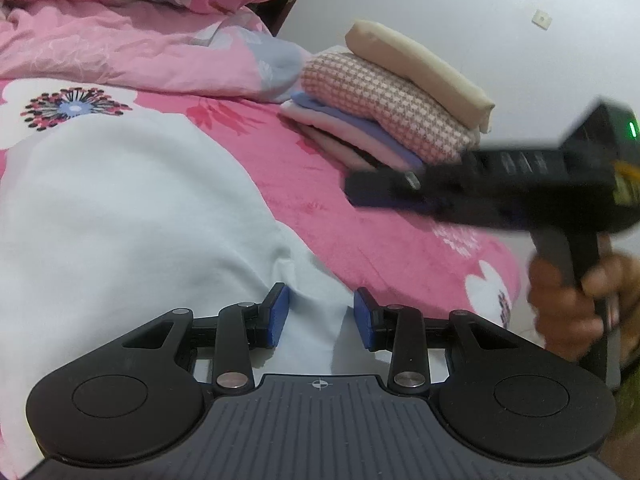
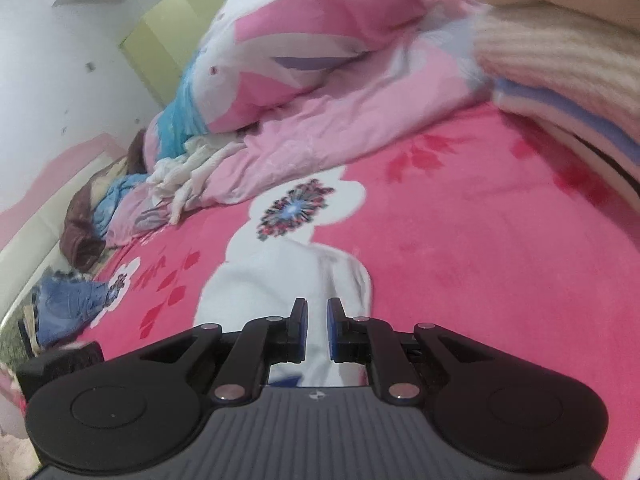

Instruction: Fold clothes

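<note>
- The white garment [image 1: 120,216] lies spread on the pink flowered bed cover [image 1: 360,240], filling the 9 o'clock side of the left wrist view.
- The left hand-held gripper [image 1: 320,316] is low over the edge of this garment; its blue pads [image 1: 280,312] stand apart with white cloth visible between them, and nothing is pinched.
- In the right wrist view, the right hand-held gripper [image 2: 317,328] has its fingers brought near together, with only a narrow gap between them. White cloth [image 2: 288,280] shows in this gap, but I cannot tell if it is pinched.
- From the left wrist view, the right hand-held gripper appears blurred at 3 o'clock, held by a hand [image 1: 572,304].
- A stack of folded clothes [image 1: 384,108] rests on the bed at about 1 o'clock, with a beige piece [image 1: 416,68] on top and a checked pink one [image 1: 380,108] under it.
- A crumpled pink duvet [image 1: 120,48] lies at 11 o'clock, behind the white garment.
</note>
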Available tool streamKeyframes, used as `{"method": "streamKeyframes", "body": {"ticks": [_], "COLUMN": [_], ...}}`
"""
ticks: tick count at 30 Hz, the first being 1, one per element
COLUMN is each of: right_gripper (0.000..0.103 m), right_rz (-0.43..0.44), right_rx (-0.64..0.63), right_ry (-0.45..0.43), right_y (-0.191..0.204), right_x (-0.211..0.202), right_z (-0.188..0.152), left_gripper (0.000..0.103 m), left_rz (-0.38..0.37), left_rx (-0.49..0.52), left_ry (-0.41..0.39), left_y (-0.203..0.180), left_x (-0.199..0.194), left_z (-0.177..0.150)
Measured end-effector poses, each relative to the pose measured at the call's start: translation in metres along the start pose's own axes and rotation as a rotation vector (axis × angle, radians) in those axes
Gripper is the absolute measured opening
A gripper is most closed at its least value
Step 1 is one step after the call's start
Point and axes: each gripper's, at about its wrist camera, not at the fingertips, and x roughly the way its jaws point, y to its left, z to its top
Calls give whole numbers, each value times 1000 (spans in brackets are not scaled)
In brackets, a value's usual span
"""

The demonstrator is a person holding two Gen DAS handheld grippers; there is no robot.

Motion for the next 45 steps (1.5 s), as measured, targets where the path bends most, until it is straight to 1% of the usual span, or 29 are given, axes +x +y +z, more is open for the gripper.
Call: {"method": "streamKeyframes", "body": {"ticks": [2, 4, 6, 9, 11, 13, 14, 15, 17, 18, 19, 21, 23, 25, 27, 29, 33, 37, 40, 42, 45], "right_gripper": [12, 12, 12, 12, 12, 15, 24, 42, 56, 58, 59, 65, 65, 66, 74, 77, 77, 74, 73, 73, 71], "right_rz": [-14, -10, -10, 1, 23, 49, 59, 70, 92, 96, 106, 123, 82, 110, 176, 227, 277, 282, 277, 275, 277], "right_rx": [70, 113, 110, 100, 93, 87, 89, 91, 116, 131, 152, 196, 237, 261, 302, 318, 272, 217, 190, 180, 180], "right_ry": [-16, -37, -47, -58, -55, -40, -29, -18, 27, 50, 95, 179, 231, 259, 282, 313, 376, 417, 435, 444, 443], "right_y": [-10, -15, -12, -6, -2, 2, 3, 4, -1, -5, -12, -26, -39, -48, -56, -60, -55, -44, -38, -35, -36], "right_x": [-12, -25, -37, -53, -56, -54, -50, -47, -31, -23, -11, 14, 34, 47, 56, 63, 73, 81, 84, 86, 86], "right_z": [-13, -24, -31, -38, -34, -29, -26, -23, -16, -15, -13, -9, -8, -6, -3, 0, 5, 8, 10, 11, 11], "left_gripper": [35, 36, 36, 36, 36, 36, 36, 38, 41, 43, 44, 46, 46, 47, 47, 48, 48, 48, 49, 57, 58], "left_rz": [-6, -15, -41, -82, -88, -74, -66, -50, 12, 45, 69, 91, 102, 85, 57, 25, -34, -89, -108, -119, -106], "left_rx": [-6, -11, -17, -23, -43, -94, -122, -146, -177, -191, -212, -285, -371, -435, -488, -532, -609, -679, -684, -684, -648], "left_ry": [-5, -14, -36, -97, -124, -141, -148, -153, -158, -160, -159, -143, -129, -119, -98, -72, -48, -40, -42, -44, -3], "left_y": [0, 0, -1, -6, -6, 1, 4, 9, 23, 30, 38, 58, 79, 94, 106, 113, 125, 136, 138, 139, 133], "left_x": [-1, -4, -11, -33, -52, -70, -79, -87, -99, -104, -108, -110, -110, -107, -105, -100, -98, -99, -104, -108, -101], "left_z": [0, 0, 3, 8, 10, 14, 16, 18, 18, 18, 17, 13, 10, 9, 6, 4, -1, -6, -7, -7, -7]}}
